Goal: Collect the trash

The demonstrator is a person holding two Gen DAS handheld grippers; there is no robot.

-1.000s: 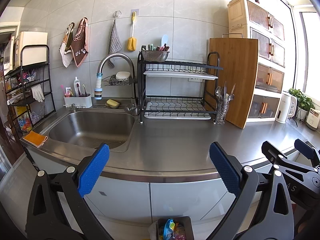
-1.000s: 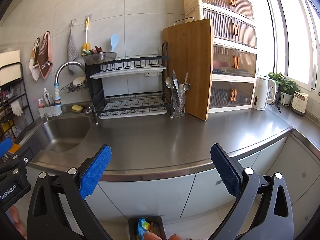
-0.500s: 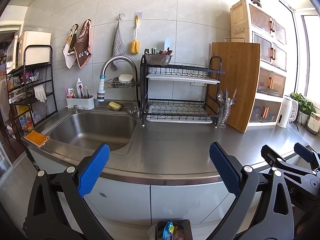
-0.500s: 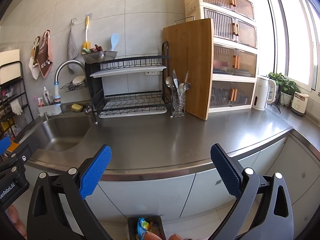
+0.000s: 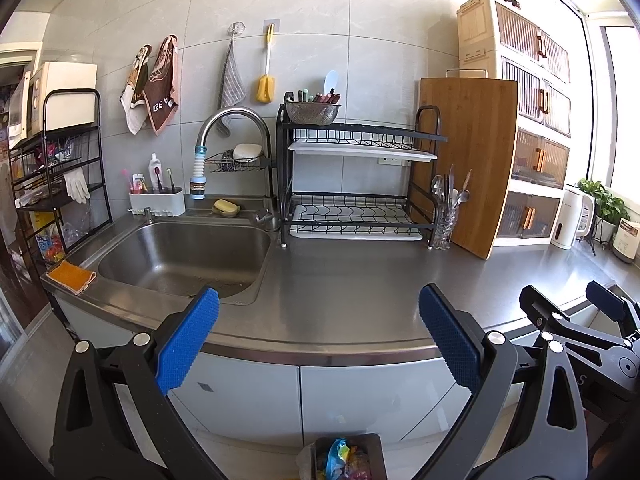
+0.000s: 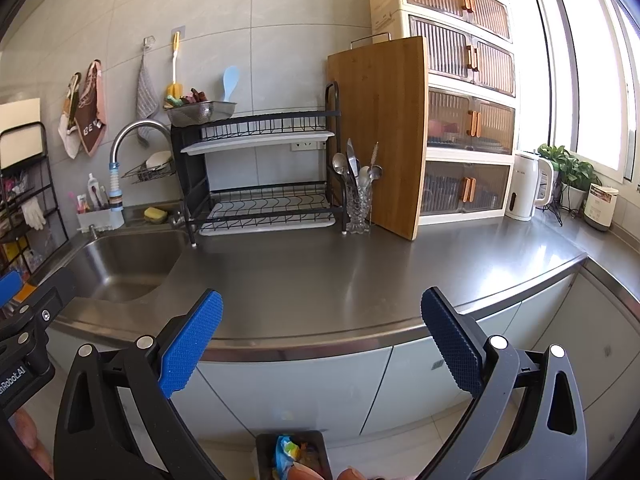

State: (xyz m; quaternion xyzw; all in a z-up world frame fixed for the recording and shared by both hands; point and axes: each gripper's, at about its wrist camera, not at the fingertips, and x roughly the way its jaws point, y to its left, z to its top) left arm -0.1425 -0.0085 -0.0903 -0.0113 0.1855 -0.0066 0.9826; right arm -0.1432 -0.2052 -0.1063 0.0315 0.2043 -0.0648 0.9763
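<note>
Steel counter (image 5: 352, 280): bare brushed metal in front of both grippers; no loose trash shows on it in either view.
Trash bin (image 5: 348, 456): on the floor below the counter edge, near and central, with coloured wrappers inside; this is where the task's trash lies now.
Step, as I judge it: collecting looks close to done; scan the sink (image 5: 180, 252) and the far corners before stopping.
How to do it well: sweep slowly left to right, jaws kept wide, and check the orange cloth (image 5: 71, 276) is a cloth, not litter.
Left gripper (image 5: 318, 332): released, blue pads spread wide, empty, held level in front of the counter edge, pointing at the far wall.
Right gripper (image 6: 320, 332): likewise released and empty, level, just to the right of the left one.
</note>
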